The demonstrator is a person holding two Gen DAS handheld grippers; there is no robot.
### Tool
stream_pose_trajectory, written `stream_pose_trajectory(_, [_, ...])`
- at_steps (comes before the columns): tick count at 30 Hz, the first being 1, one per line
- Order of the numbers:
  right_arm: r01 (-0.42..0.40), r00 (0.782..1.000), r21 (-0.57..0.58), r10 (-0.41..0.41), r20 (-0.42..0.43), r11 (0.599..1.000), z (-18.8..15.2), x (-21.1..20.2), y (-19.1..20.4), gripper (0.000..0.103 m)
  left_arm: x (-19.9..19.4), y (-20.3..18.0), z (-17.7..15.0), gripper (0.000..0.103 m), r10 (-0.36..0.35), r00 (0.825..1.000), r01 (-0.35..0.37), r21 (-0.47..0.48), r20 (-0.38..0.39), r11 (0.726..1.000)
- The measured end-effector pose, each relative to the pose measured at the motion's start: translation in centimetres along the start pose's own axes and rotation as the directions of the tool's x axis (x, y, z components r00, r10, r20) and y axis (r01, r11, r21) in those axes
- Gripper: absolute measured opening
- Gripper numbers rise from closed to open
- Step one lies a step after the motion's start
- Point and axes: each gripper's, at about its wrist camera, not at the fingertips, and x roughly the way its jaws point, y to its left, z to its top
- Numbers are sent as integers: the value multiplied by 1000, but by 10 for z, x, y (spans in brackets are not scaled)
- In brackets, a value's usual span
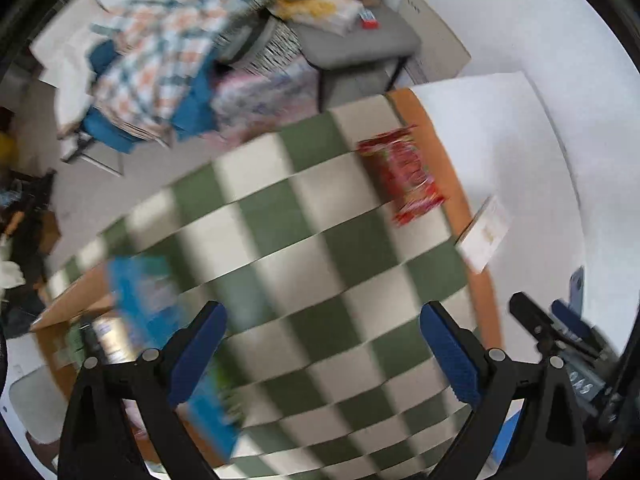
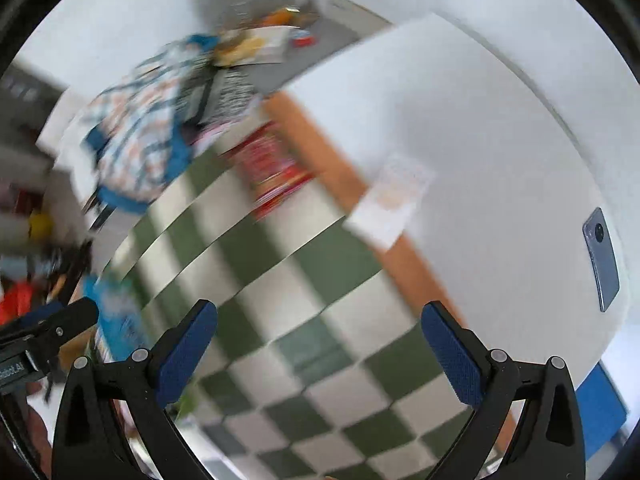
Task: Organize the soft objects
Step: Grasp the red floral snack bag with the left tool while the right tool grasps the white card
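Observation:
A green-and-white checked cloth [image 1: 304, 240] [image 2: 280, 300] covers the table in both blurred views. A red snack packet [image 1: 404, 176] [image 2: 272, 164] lies near the cloth's far edge. A blue packet [image 1: 148, 292] [image 2: 116, 312] sits at the cloth's left side, beside a cardboard box [image 1: 76, 308]. My left gripper [image 1: 324, 344] hovers open above the cloth, nothing between its blue pads. My right gripper [image 2: 320, 344] is also open and empty over the cloth. The right gripper's tip [image 1: 552, 328] shows at the left wrist view's right edge.
A white paper card [image 1: 486, 236] [image 2: 390, 200] lies on the orange table edge [image 1: 436, 148]. A phone [image 2: 602, 258] rests on the white surface at right. Behind are a chair with plaid fabric [image 1: 160, 56] and a grey stool [image 1: 360, 40] with clutter.

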Motion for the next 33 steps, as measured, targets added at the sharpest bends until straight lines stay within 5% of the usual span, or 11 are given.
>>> stream_pose_trajectory(5, [45,996,111,-36,-88,993,57,71,-53,103,59,-32,60,97,-37,996,34,-33,-87,999])
stream_pose_trajectory(8, [68,990,160,-46,-137,985,72,107,-74,99,92,-43,84,90,-86,983,72,-85,-163,994])
stream_pose_trajectory(16, [59,979,229,-12,-201,972,93,157,-89,93,156,-69,117,90,-103,956,69,-130,-276,989])
stream_pose_trajectory(19, [80,974,227,-28,-224,971,99,169,-91,90,169,-77,122,88,-54,956,24,-107,-288,994])
stream_pose_trajectory(20, [99,974,211,-51,-223,972,101,171,-88,89,172,-79,123,77,-36,956,8,-95,-291,995])
stream_pose_trajectory(26, [205,958,62,-187,-216,977,99,184,-60,88,163,-94,119,48,69,978,-78,-42,-196,996])
stream_pose_trajectory(30, [202,965,44,-191,-179,978,92,178,-47,66,160,-99,106,46,93,982,-99,-30,-167,995])
stream_pose_trajectory(33, [197,964,20,-189,-189,980,90,178,-42,63,160,-98,100,45,81,981,-89,-36,-174,995])
